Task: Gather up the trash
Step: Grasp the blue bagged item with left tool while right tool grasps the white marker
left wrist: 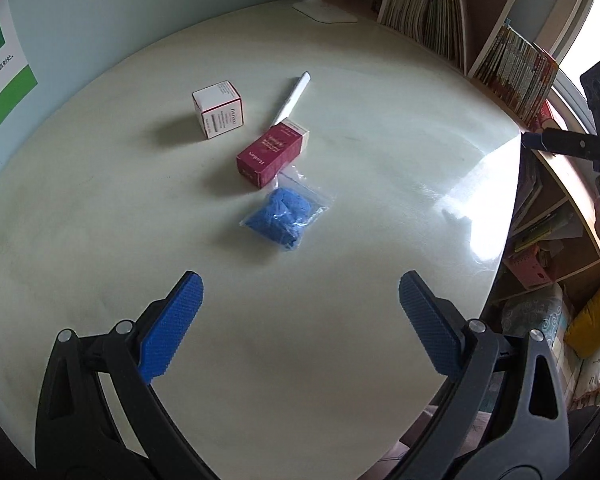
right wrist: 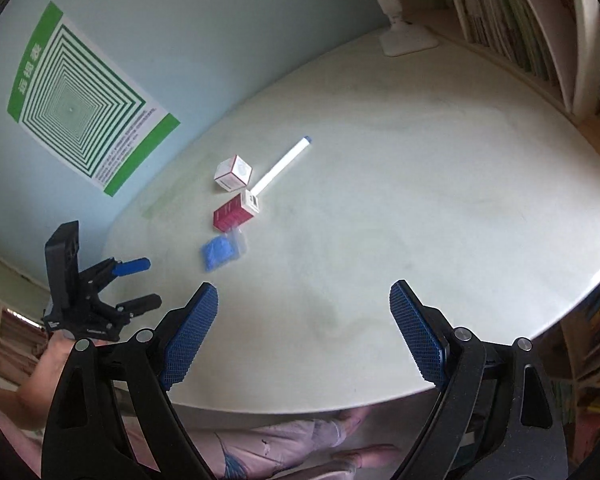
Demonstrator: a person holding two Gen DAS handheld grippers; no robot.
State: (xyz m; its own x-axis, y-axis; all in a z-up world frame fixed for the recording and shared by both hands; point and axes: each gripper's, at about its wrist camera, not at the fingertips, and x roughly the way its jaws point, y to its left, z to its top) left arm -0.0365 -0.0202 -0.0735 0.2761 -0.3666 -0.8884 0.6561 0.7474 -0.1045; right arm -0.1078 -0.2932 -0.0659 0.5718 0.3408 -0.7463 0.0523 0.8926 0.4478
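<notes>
Since the clear plastic bag stuffed with blue material (left wrist: pixel 285 215) lies nearest on the pale round table (left wrist: pixel 380 160), just touching the dark-red cardboard box (left wrist: pixel 271 153), I'd take it first w/ the left gripper (left wrist: pixel 300 300), coming low and pinching the blue bulk so the box isn't nudged. Both tools hover above the near table edge, fingers spread wide, holding nothing (right gripper (right wrist: pixel 304 312) sits further back); small white cube box (left wrist: pixel 218 108) and white pen (left wrist: pixel 293 97) lie beyond.

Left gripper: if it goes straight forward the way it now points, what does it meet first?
Probably the plastic bag of blue material, which lies ahead of the open left gripper, slightly left of centre. The bare table lies between them. The dark red box sits just behind the bag. Depth is uncertain.
</notes>
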